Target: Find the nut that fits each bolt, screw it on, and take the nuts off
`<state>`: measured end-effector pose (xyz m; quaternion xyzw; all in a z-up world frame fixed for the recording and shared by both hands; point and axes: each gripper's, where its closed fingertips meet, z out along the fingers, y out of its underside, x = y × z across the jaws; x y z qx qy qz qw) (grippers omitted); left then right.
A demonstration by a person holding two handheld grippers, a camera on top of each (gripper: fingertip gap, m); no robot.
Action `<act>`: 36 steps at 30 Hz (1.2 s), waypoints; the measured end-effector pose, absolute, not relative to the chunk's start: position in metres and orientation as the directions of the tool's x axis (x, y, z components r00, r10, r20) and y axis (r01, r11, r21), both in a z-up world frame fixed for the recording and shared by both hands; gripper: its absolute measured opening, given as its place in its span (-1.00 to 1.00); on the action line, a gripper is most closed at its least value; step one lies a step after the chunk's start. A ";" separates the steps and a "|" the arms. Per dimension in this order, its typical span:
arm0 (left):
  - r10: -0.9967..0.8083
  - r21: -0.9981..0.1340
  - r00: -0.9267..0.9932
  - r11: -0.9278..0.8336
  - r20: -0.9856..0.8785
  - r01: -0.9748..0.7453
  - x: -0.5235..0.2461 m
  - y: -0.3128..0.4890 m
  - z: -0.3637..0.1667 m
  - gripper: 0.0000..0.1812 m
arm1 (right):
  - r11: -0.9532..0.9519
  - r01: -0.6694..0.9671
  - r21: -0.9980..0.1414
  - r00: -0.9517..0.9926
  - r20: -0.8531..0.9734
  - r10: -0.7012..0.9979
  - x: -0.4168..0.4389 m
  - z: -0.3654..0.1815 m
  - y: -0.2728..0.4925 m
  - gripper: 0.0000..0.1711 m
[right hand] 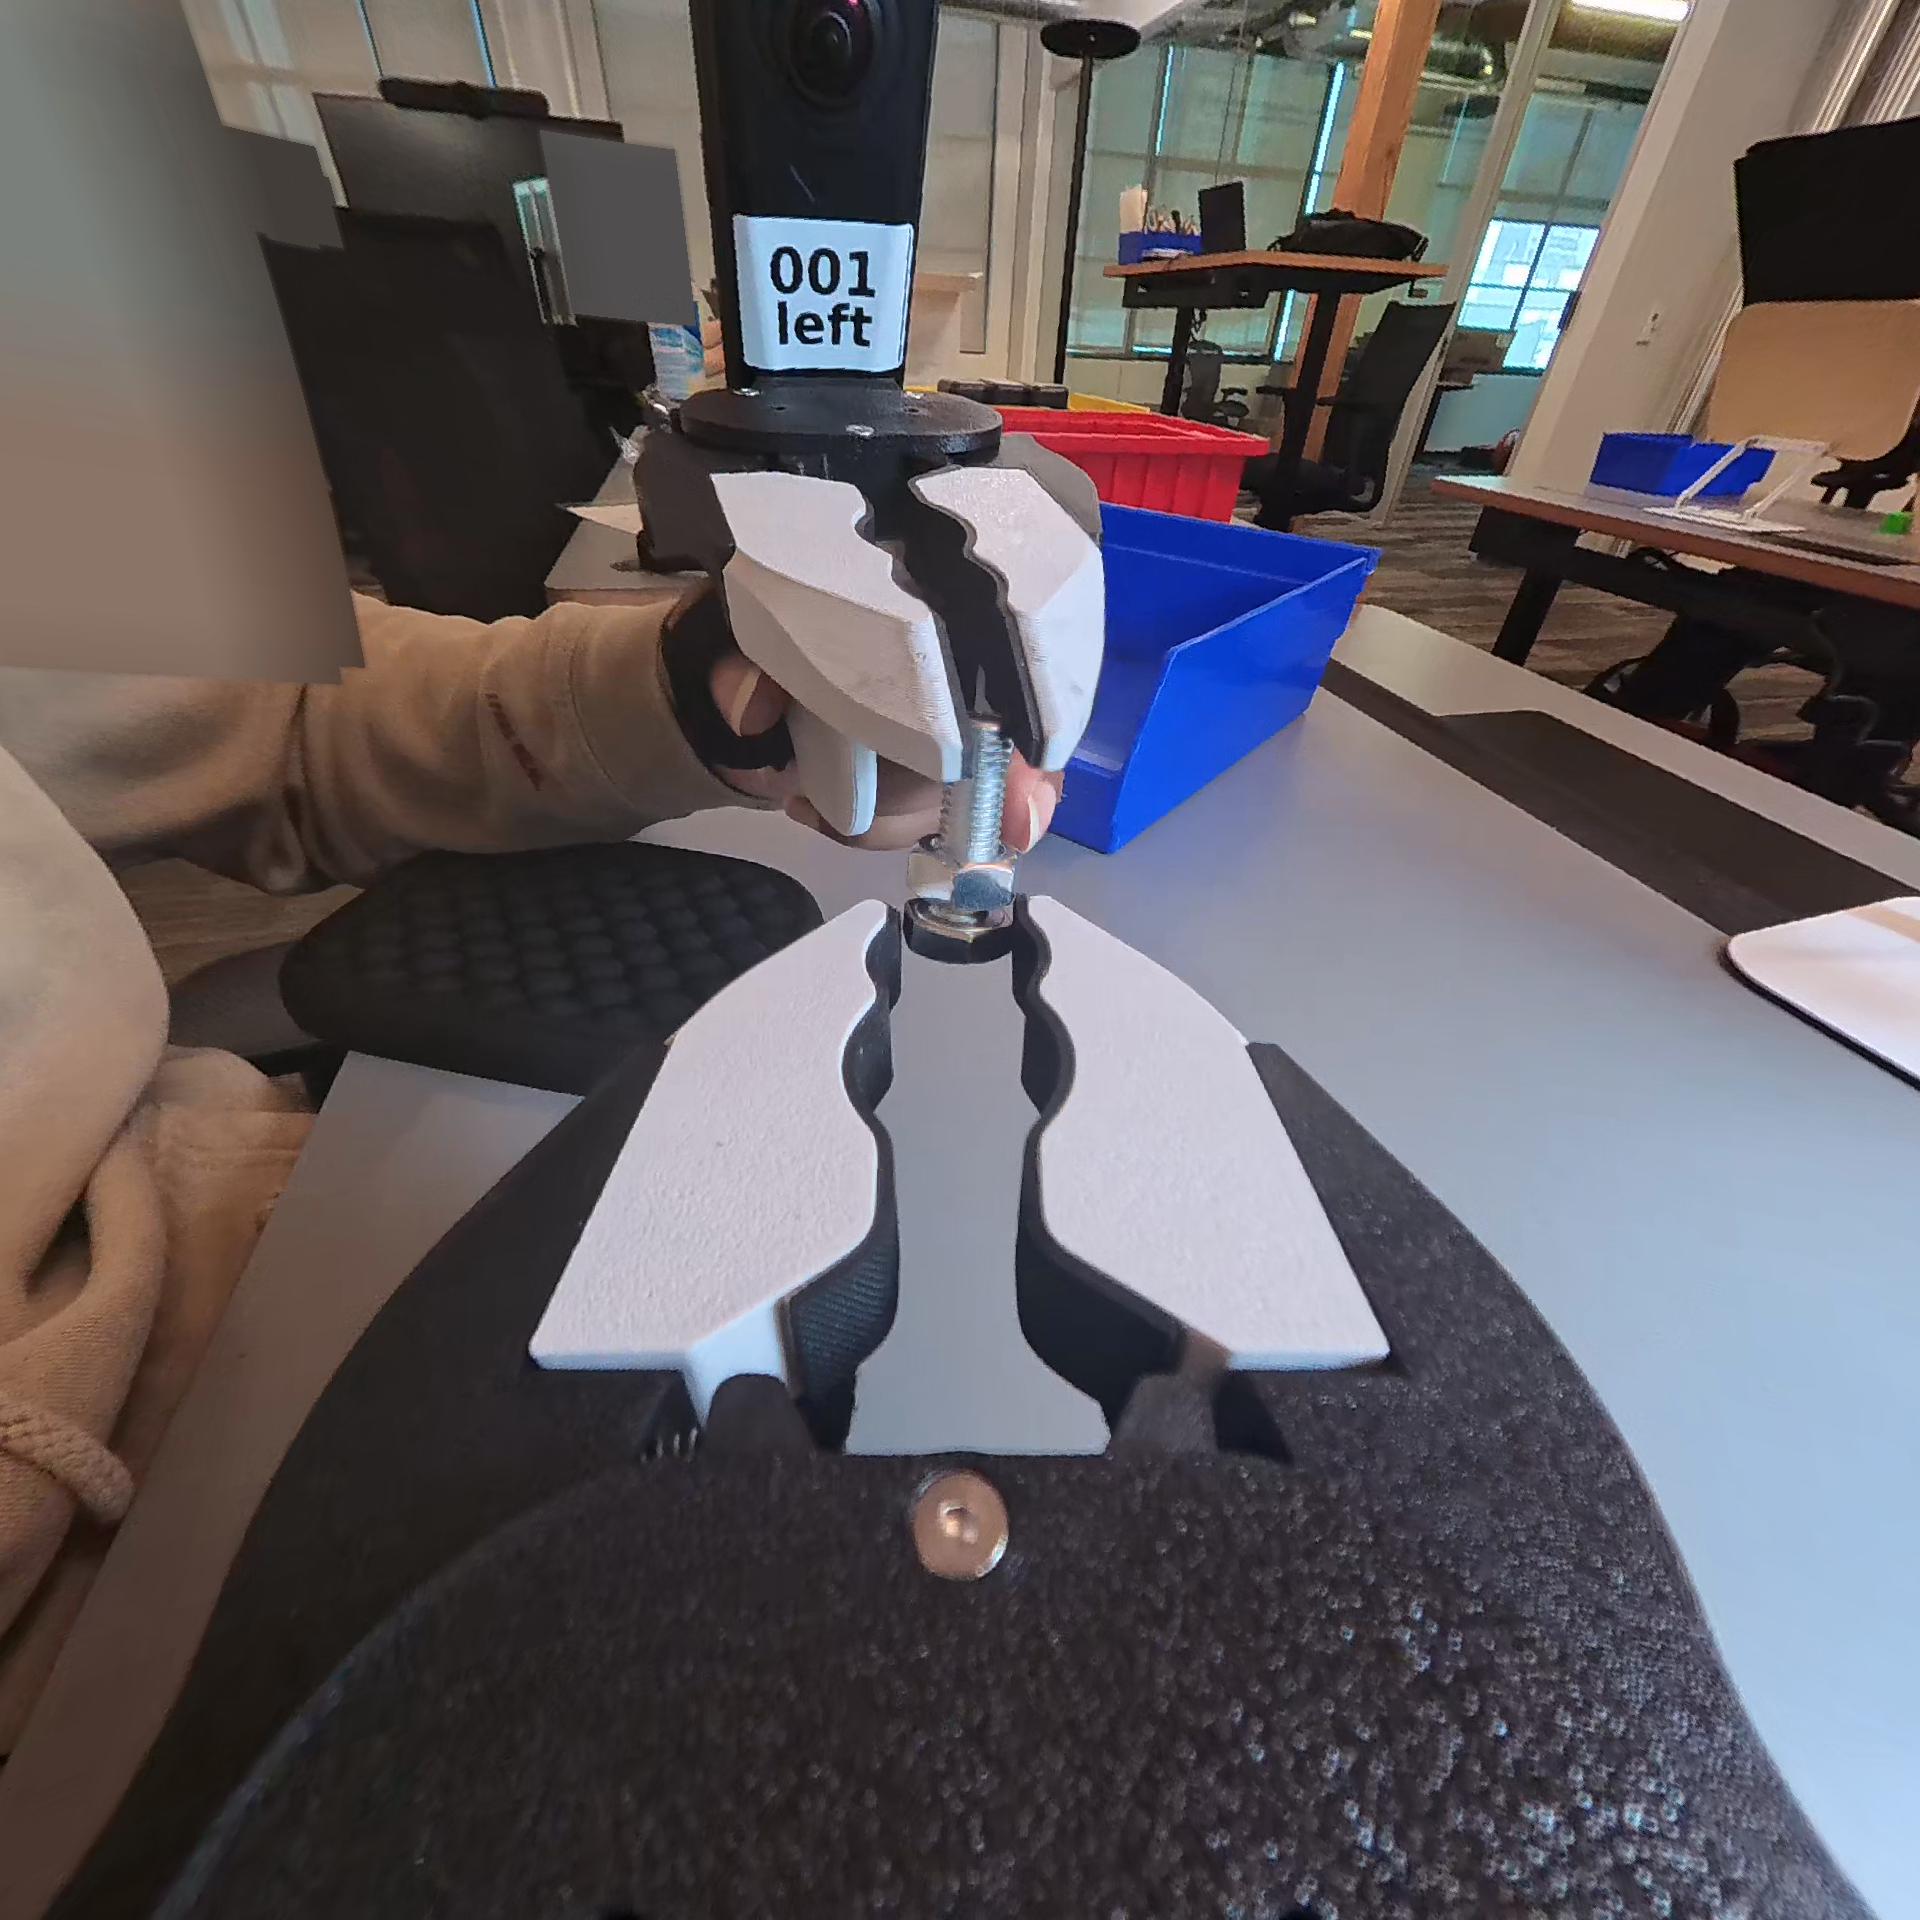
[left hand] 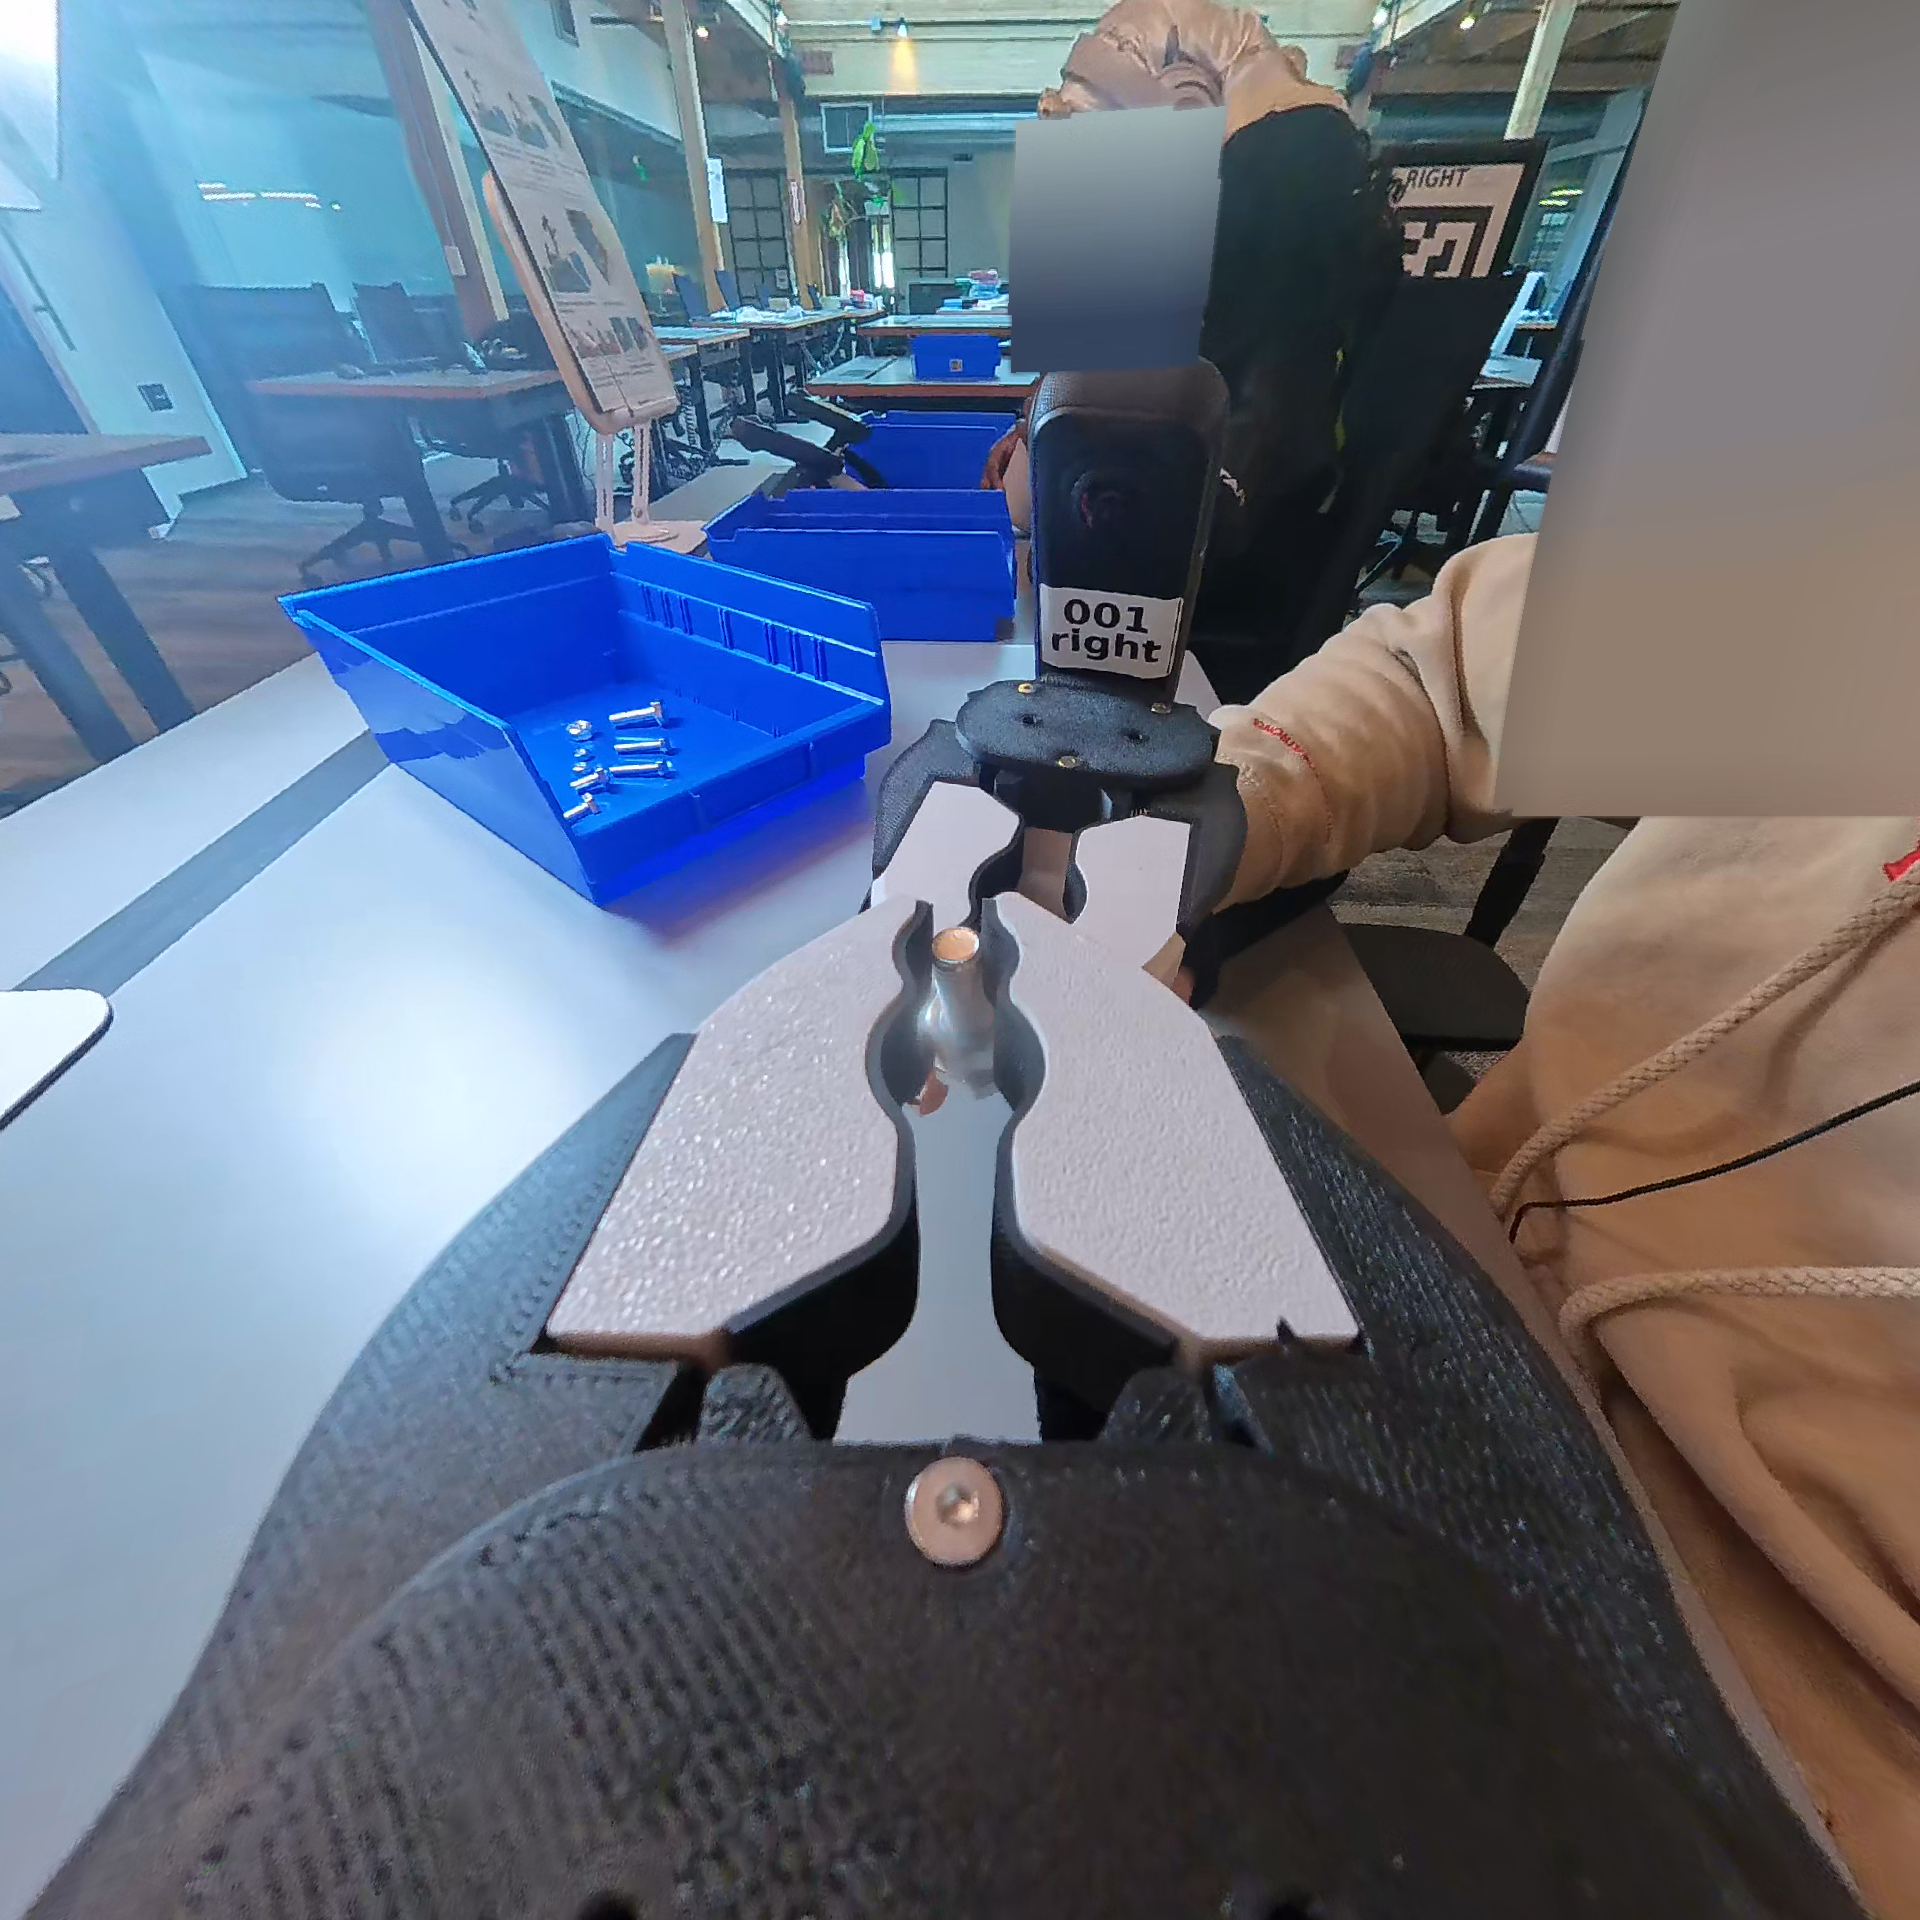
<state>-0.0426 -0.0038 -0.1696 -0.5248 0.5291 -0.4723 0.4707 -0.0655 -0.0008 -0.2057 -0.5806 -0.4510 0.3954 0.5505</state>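
My left gripper (left hand: 956, 925) is shut on a silver bolt (left hand: 954, 1013) that lies along its jaws. In the right wrist view the left gripper (right hand: 997, 764) points down toward me. The bolt's threaded shank (right hand: 982, 790) sticks out of its tips and ends in a silver hex piece (right hand: 961, 873). My right gripper (right hand: 954, 920) holds a dark hex nut (right hand: 951, 933) between its fingertips, pressed against that hex end. In the left wrist view the right gripper (left hand: 1029, 883) faces mine tip to tip, and the nut is hidden.
A blue bin (left hand: 727, 623) with several loose bolts (left hand: 623, 753) stands on the grey table at the far left, more blue bins (left hand: 883, 561) behind it. Another blue bin (right hand: 1226, 665) and a red bin (right hand: 1143, 457) sit behind the left gripper. A white pad (right hand: 1829, 977) lies right. My left and right fingertips are right by each other.
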 end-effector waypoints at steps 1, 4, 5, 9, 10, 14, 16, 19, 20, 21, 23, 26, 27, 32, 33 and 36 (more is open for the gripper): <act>-1.000 -0.994 0.000 0.008 -0.008 -0.111 -0.042 -0.003 -0.170 -0.90 | 0.010 0.090 -0.996 0.284 0.035 0.958 -0.065 -0.206 0.000 -0.76; -1.000 -0.994 0.013 0.014 -0.016 -0.105 -0.042 -0.002 -0.169 -0.90 | -0.011 0.093 -0.996 0.289 0.016 0.957 -0.065 -0.208 0.002 -0.77; -1.000 -0.994 0.013 0.016 -0.017 -0.105 -0.043 -0.001 -0.169 -0.90 | -0.017 0.092 -0.996 0.288 0.010 0.958 -0.065 -0.209 0.002 -0.77; -1.000 -0.994 0.014 0.022 -0.023 -0.108 -0.043 -0.002 -0.169 -0.90 | -0.026 0.086 -0.996 0.286 -0.001 0.958 -0.065 -0.209 0.003 -0.77; -1.000 -0.994 0.014 0.023 -0.024 -0.106 -0.043 -0.002 -0.169 -0.90 | -0.028 0.084 -0.996 0.285 -0.003 0.958 -0.065 -0.208 0.002 -0.77; -0.999 -0.995 0.018 0.026 -0.028 -0.096 -0.042 -0.002 -0.168 -0.90 | -0.036 0.079 -0.996 0.280 -0.012 0.960 -0.064 -0.207 0.002 -0.78; -0.999 -0.997 0.031 0.022 -0.025 -0.069 -0.043 -0.001 -0.164 -0.89 | -0.049 0.057 -0.997 0.270 -0.032 0.962 -0.063 -0.204 0.002 -0.79; -0.999 -0.998 0.000 -0.036 0.036 -0.045 -0.044 -0.002 -0.162 -0.59 | -0.079 0.017 -0.997 0.248 -0.072 0.966 -0.061 -0.200 0.001 -0.79; -0.999 -0.998 -0.012 -0.053 0.053 -0.041 -0.044 -0.003 -0.162 -0.56 | -0.088 0.003 -0.996 0.234 -0.085 0.969 -0.061 -0.199 -0.001 -0.79; -0.999 -0.998 -0.010 -0.052 0.052 -0.046 -0.044 -0.003 -0.164 -0.54 | -0.095 -0.010 -0.995 0.223 -0.095 0.970 -0.061 -0.197 -0.002 -0.79; -0.999 -0.996 -0.014 -0.040 0.041 -0.080 -0.040 -0.006 -0.171 -0.51 | -0.111 -0.023 -0.994 0.204 -0.113 0.972 -0.062 -0.195 -0.004 -0.79; -0.997 -0.992 -0.052 -0.050 0.056 -0.112 -0.037 -0.014 -0.179 -0.60 | -0.130 -0.032 -0.991 0.205 -0.134 0.970 -0.059 -0.195 -0.001 -0.79; -0.997 -0.993 -0.045 -0.054 0.059 -0.109 -0.038 -0.013 -0.179 -0.59 | -0.136 -0.034 -0.990 0.217 -0.140 0.966 -0.058 -0.195 0.002 -0.79; -0.994 -0.995 -0.063 -0.089 0.092 -0.047 -0.052 -0.011 -0.169 -0.86 | -0.217 -0.089 -0.972 0.313 -0.234 0.921 -0.040 -0.195 0.029 -0.79; -0.996 -0.995 -0.043 -0.078 0.080 -0.055 -0.052 -0.008 -0.171 -0.83 | -0.205 -0.074 -0.976 0.317 -0.218 0.923 -0.040 -0.197 0.029 -0.79; -0.996 -0.995 0.017 -0.088 0.088 -0.051 -0.047 0.000 -0.175 -0.62 | -0.194 -0.033 -0.980 0.271 -0.196 0.942 -0.053 -0.201 0.017 -0.79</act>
